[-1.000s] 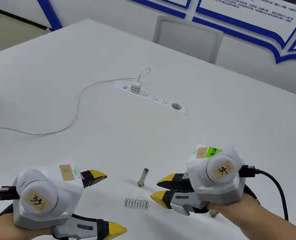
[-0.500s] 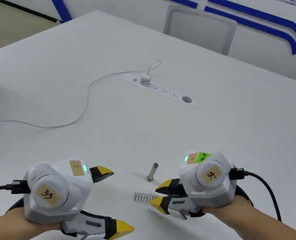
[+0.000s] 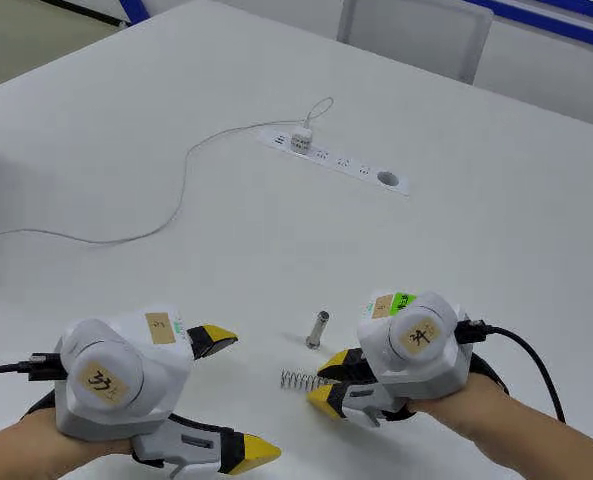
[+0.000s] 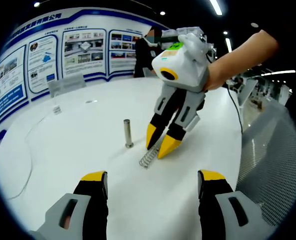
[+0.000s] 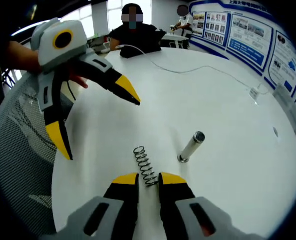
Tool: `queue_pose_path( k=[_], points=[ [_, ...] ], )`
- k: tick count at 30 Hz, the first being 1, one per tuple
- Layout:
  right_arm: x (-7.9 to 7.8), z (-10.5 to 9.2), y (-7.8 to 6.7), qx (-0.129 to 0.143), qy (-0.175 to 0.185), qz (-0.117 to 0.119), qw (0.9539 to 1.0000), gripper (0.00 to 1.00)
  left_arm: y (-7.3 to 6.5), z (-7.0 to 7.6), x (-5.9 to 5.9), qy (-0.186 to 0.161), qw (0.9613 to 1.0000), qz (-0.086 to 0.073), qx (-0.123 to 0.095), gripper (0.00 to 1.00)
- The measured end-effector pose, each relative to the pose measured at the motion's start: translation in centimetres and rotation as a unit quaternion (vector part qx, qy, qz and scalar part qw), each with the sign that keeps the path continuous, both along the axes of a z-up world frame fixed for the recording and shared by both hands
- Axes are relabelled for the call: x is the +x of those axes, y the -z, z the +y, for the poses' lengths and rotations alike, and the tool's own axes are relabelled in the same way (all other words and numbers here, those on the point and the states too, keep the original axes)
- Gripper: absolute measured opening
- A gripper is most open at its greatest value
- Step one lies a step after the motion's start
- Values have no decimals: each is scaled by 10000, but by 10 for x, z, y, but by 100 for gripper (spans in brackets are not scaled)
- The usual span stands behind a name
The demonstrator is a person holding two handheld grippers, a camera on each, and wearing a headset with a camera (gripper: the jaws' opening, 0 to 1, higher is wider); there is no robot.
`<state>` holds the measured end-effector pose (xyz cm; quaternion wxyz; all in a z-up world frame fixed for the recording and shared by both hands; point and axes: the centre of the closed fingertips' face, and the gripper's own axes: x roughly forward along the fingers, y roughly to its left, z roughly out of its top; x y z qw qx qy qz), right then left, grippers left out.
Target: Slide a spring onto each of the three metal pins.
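"Yellow fingertips (image 5: 125,181) of the right gripper (image 5: 148,180), how did they stand?"

"Narrowed about the near end of the spring (image 5: 144,165), which lay flat on the white table (image 3: 456,220). Whether they pinched it, I could not tell."

"And the pin?"

"One metal pin (image 3: 317,329) stood on its base just beyond the spring, bare, apart from both grippers."

"The left gripper (image 3: 241,394)?"

"Its jaws were spread wide and held nothing. It faced the right one, well short of the spring."

"Farther out?"

"A power strip (image 3: 331,160) lay on the table with a plug (image 3: 301,140) in it. A thin cable (image 3: 184,180) curved away from the plug toward the left. A chair (image 3: 416,35) stood at the far side."
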<state>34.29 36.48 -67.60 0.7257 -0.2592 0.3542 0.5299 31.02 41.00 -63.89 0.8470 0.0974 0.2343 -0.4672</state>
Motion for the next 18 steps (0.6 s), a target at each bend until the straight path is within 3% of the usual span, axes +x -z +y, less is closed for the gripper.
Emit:
queue_pose_path(
  k=[10, 14, 18],
  points=[
    [-5, 1, 0, 129, 45, 98, 9999, 12, 0, -2, -3, 55, 9999, 68, -63, 75],
    [-9, 1, 0, 67, -10, -48, 10000, 11, -1, -3, -4, 74, 9999, 67, -84, 74],
    [-11, 2, -6, 177, 69, -36, 9998, 10, -3, -3, -4, 69, 9999, 47, -125, 74]
  ],
)
